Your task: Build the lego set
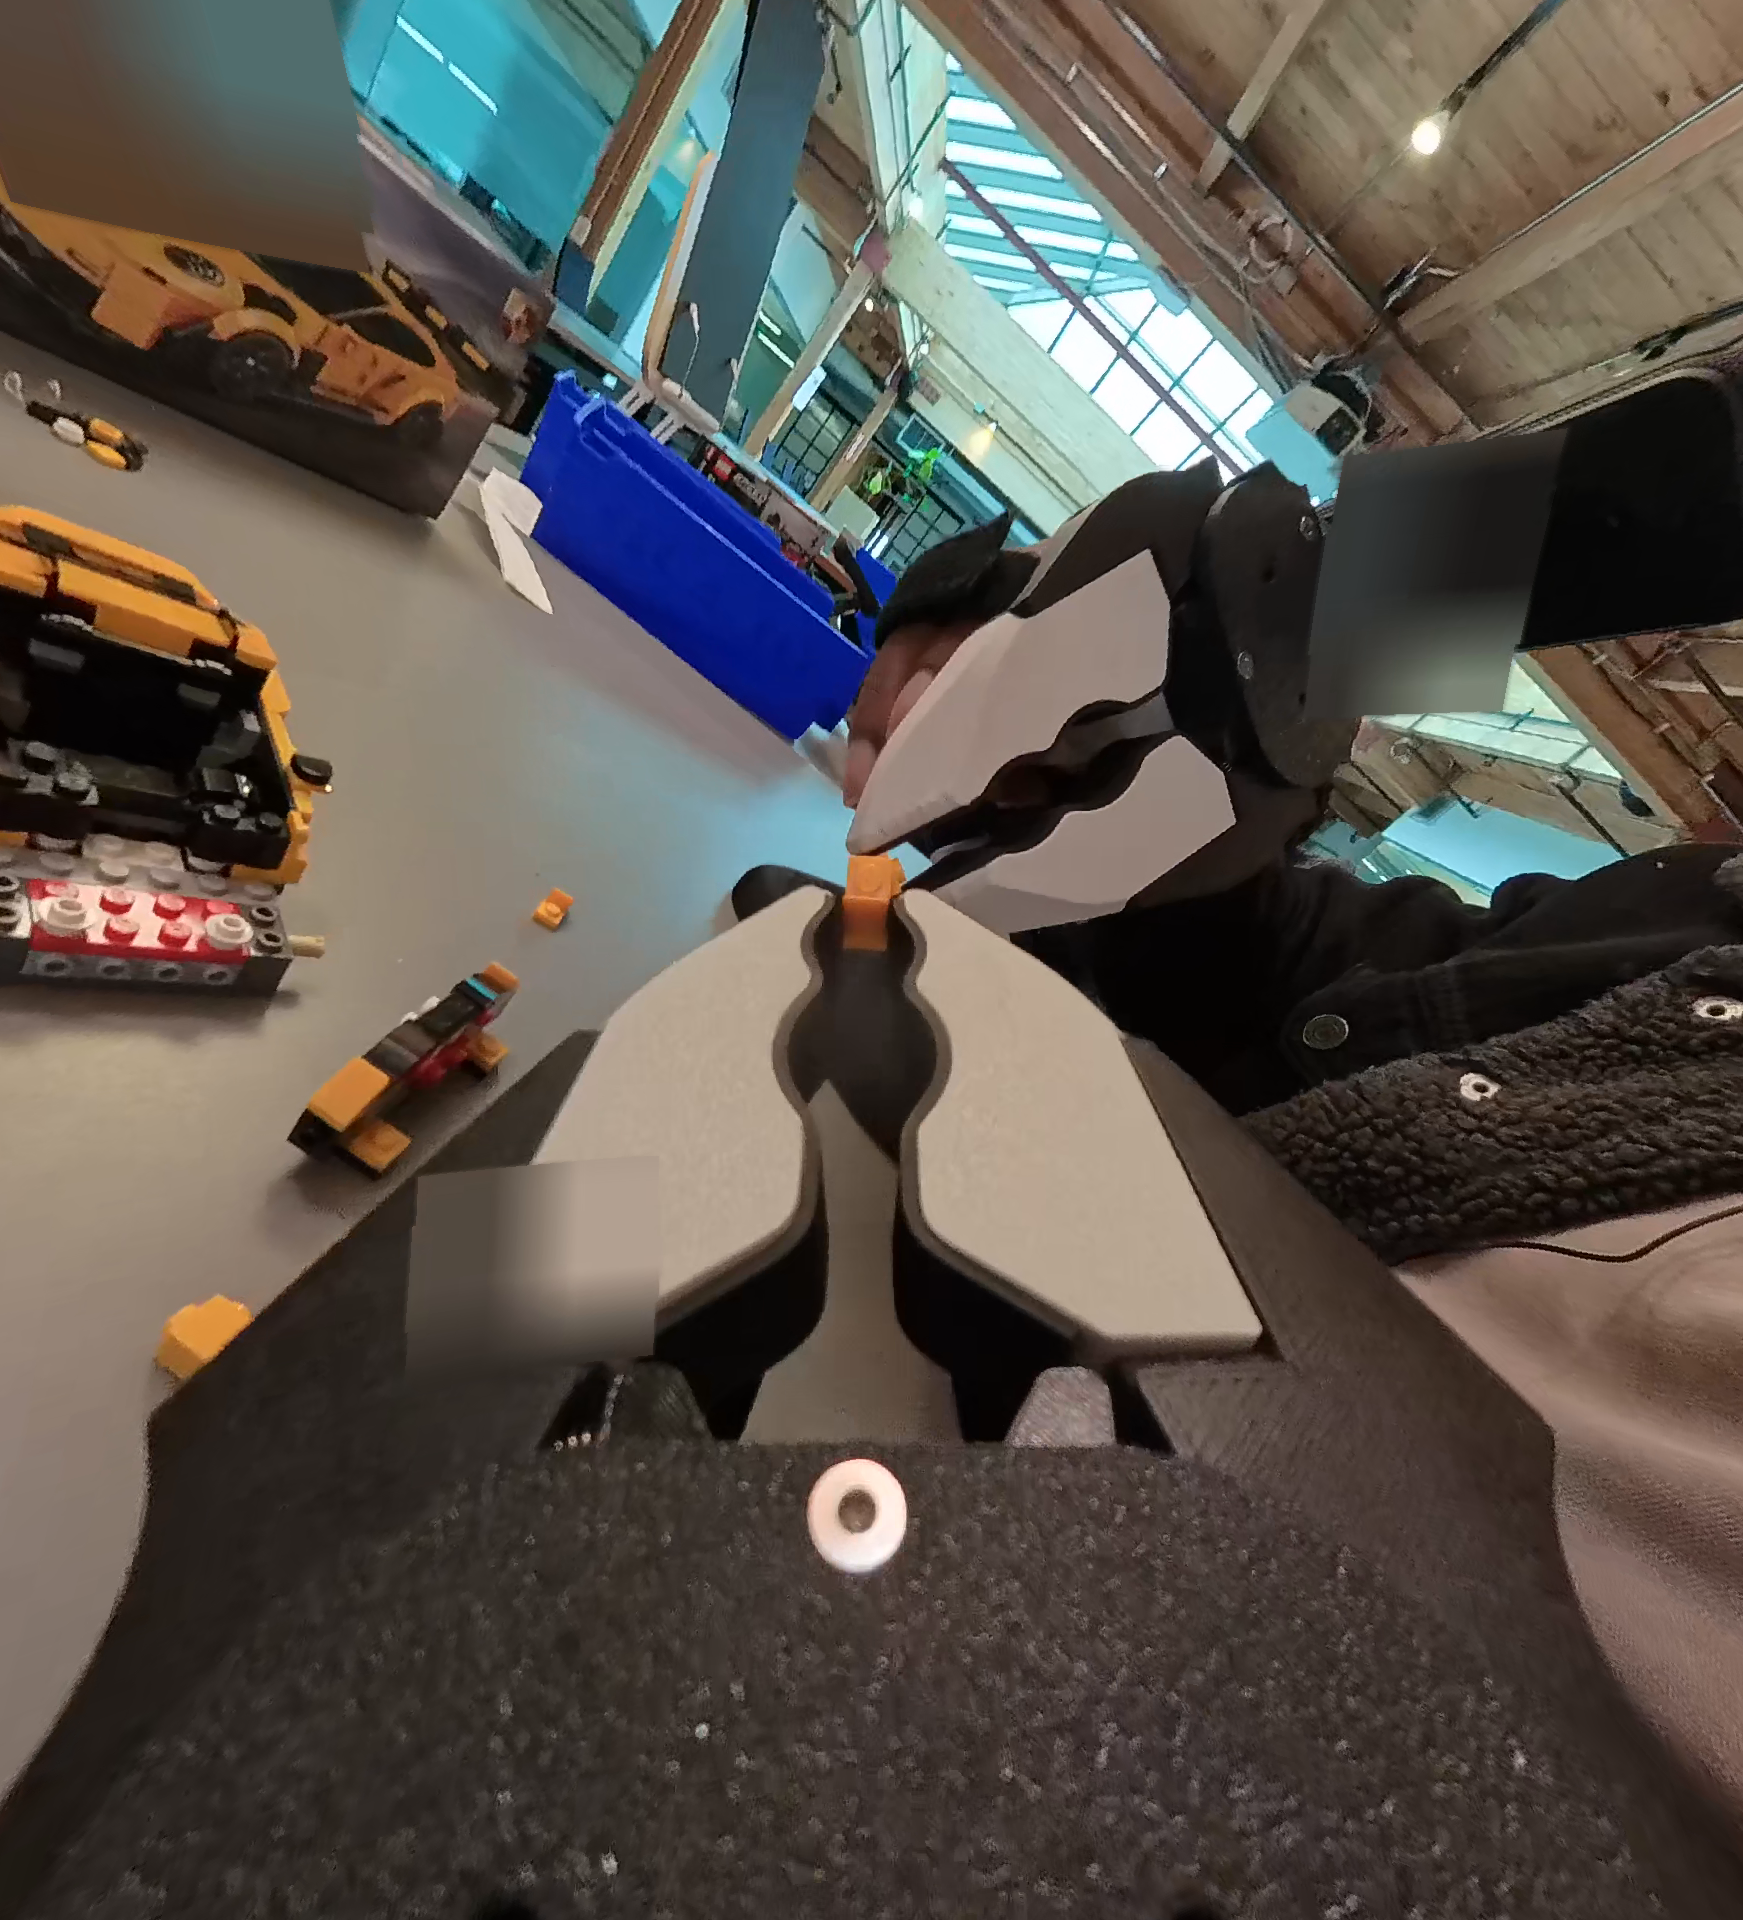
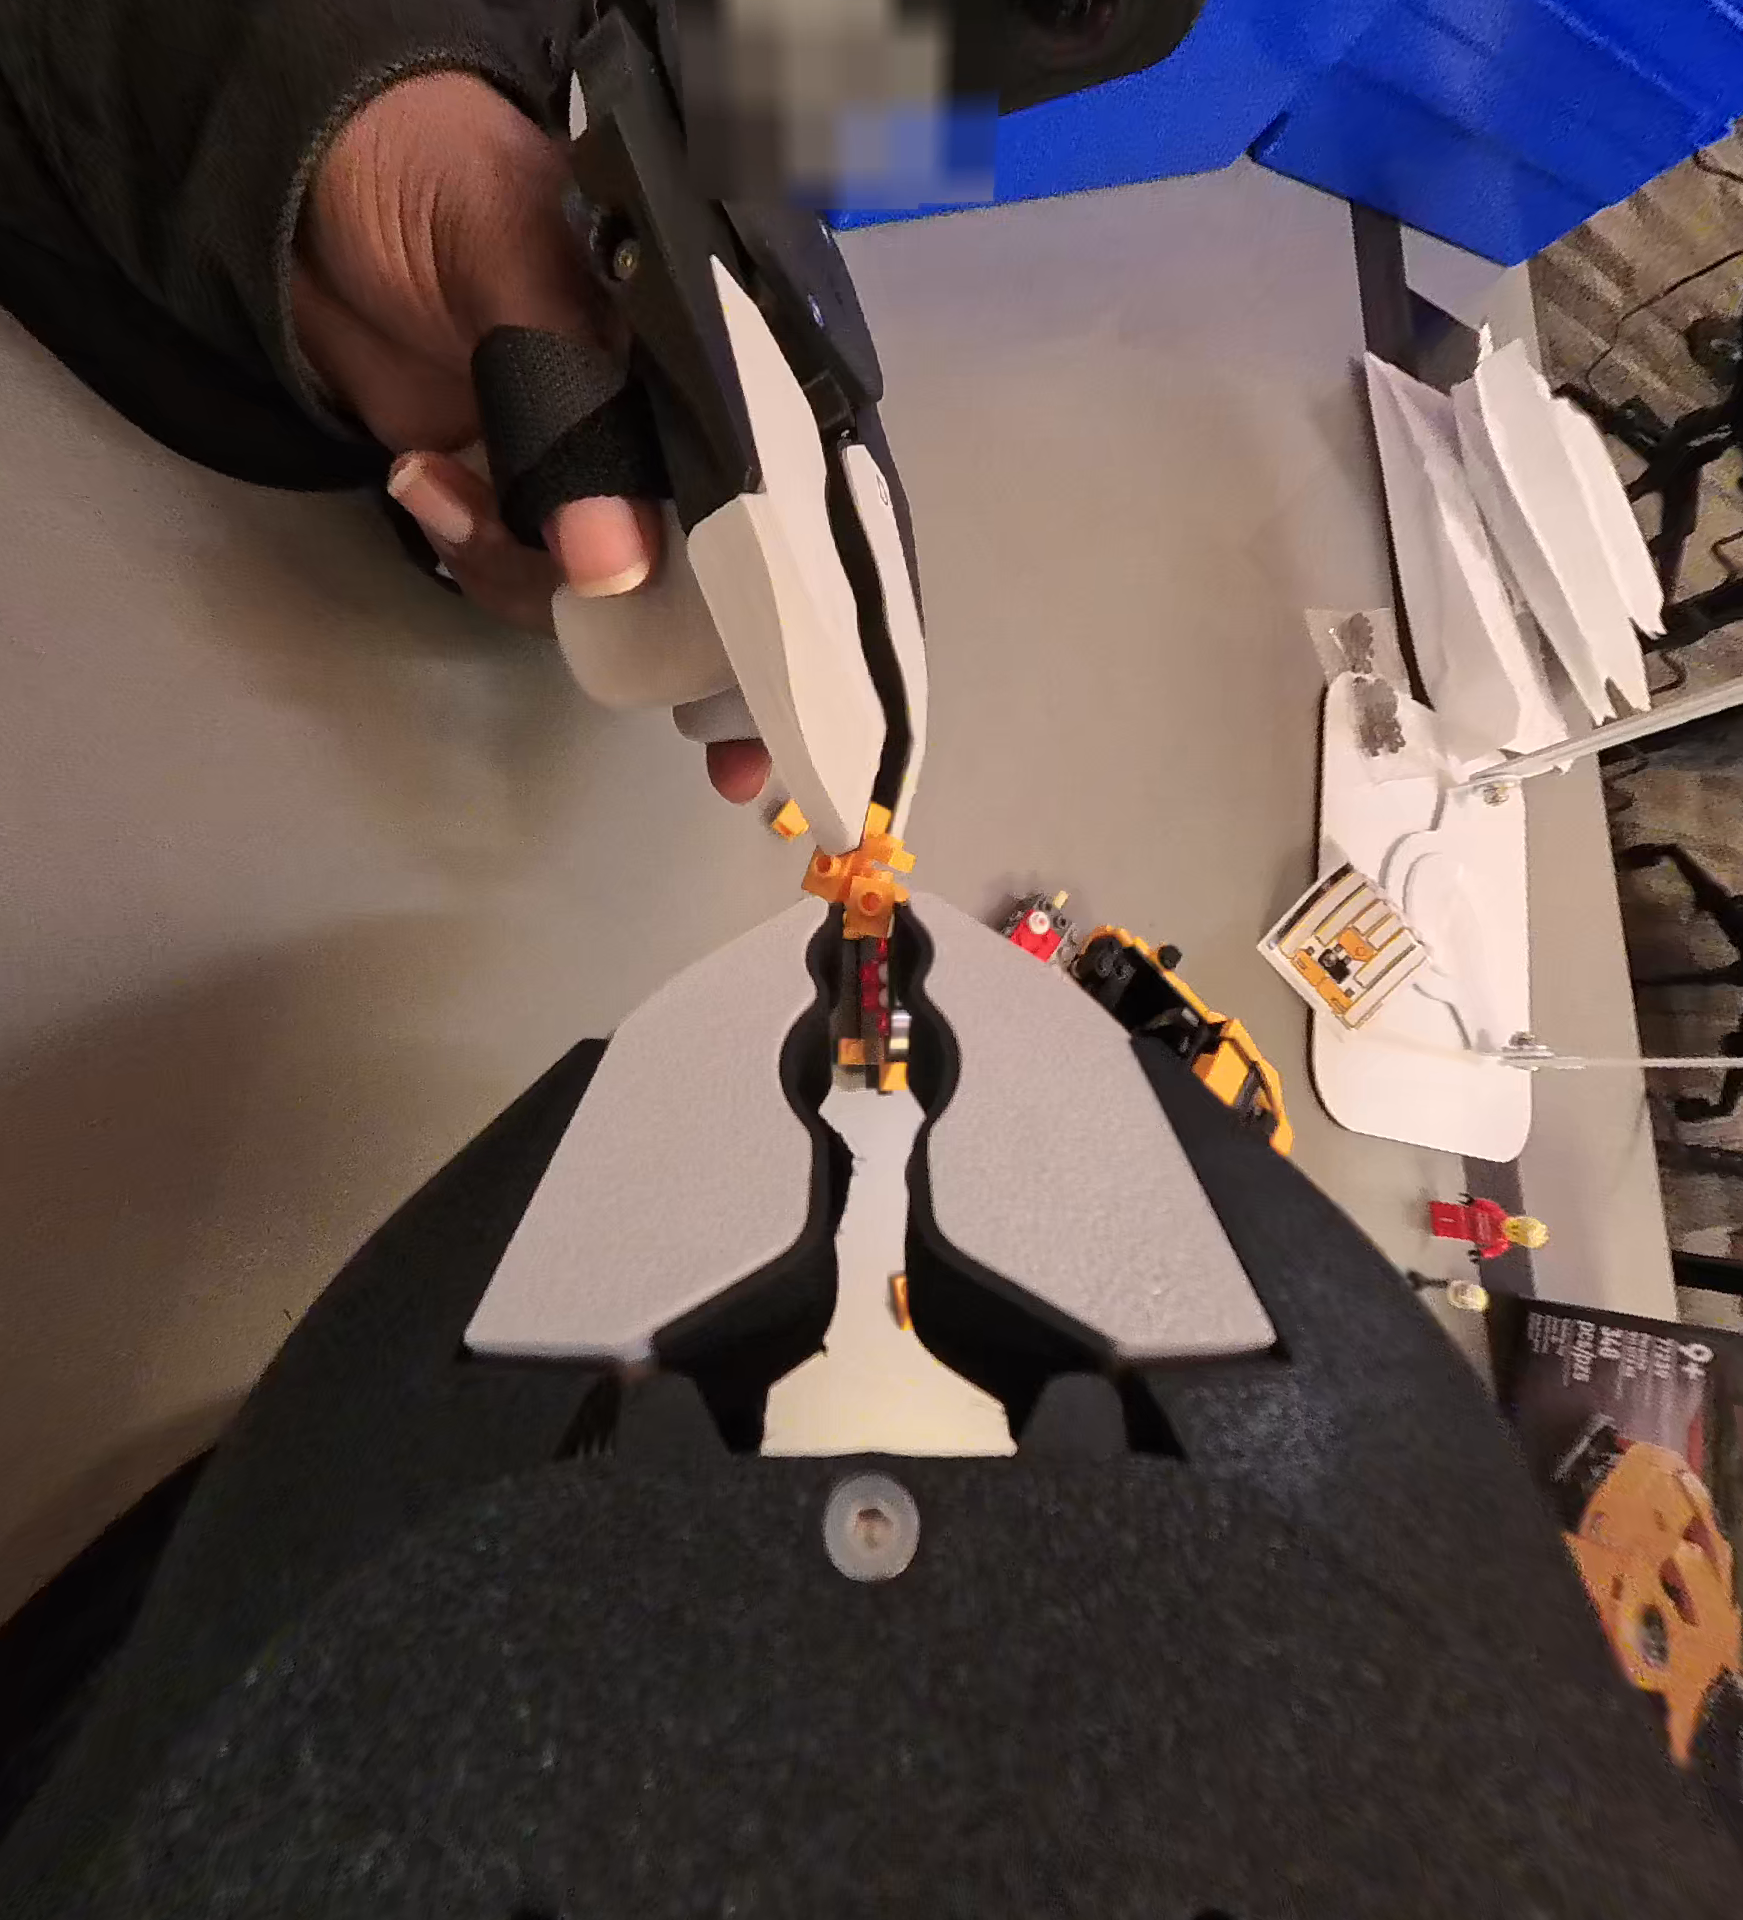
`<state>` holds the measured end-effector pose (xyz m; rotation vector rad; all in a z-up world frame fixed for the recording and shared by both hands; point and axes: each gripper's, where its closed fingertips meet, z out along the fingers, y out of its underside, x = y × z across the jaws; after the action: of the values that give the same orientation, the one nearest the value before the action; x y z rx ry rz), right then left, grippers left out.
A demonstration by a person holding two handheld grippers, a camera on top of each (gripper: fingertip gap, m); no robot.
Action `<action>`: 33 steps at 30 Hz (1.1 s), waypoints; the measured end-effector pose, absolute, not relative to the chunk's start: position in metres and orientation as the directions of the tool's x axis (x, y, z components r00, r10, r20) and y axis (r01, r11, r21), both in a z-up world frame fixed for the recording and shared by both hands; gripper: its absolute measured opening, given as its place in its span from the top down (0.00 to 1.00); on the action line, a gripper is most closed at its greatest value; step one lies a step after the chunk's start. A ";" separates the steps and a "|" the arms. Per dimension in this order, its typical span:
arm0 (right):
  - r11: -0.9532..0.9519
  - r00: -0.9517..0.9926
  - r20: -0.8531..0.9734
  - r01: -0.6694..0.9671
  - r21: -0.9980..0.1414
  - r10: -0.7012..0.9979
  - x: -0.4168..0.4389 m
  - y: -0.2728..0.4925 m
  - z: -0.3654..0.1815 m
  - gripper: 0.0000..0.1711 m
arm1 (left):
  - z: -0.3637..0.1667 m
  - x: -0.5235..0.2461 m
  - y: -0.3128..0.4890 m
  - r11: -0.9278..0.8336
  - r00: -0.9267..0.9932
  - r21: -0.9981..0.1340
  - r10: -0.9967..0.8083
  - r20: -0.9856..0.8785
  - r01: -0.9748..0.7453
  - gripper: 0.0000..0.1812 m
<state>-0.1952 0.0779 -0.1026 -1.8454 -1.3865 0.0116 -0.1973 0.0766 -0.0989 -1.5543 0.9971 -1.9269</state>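
Two grippers meet in mid-air above the grey worktop (image 1: 493,727), clear of everything lying on it. We judge the lift deliberate: joining small parts off the surface leaves room to turn them.

The left gripper (image 1: 865,920) has its jaws closed on a small orange piece (image 1: 867,883), pinched at the very tips with its studded end left bare. The right gripper (image 2: 856,927) comes at it from the opposite side. Its jaws are drawn nearly together at a cluster of orange parts (image 2: 856,873), but we cannot tell whether they pinch it or only press against it.

The part-built yellow car (image 1: 98,707) sits well apart, with its red and grey plates open to the middle of the worktop, so we see an unblocked way back to it. A small black, red and orange sub-assembly (image 1: 410,1060) lies between the car and the grippers. Two loose orange pieces (image 1: 553,907) (image 1: 202,1332) lie nearby, and we would steer round them on the way down.

The set's box (image 1: 223,312) and a blue bin (image 1: 680,561) line the far edge. A red minifigure (image 2: 1480,1226) lies close to a side edge, where a stray nudge could send it off.
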 end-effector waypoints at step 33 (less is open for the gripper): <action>0.282 0.139 0.618 0.798 -0.533 0.774 -0.272 0.059 0.019 0.90 | 0.022 -0.272 0.059 -0.733 -0.664 -0.571 -0.638 0.389 0.369 0.95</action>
<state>-0.2717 0.0594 0.0188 -1.4752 -1.6151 -0.0318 -0.2717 0.0594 0.0221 -0.7868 0.6111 -2.3617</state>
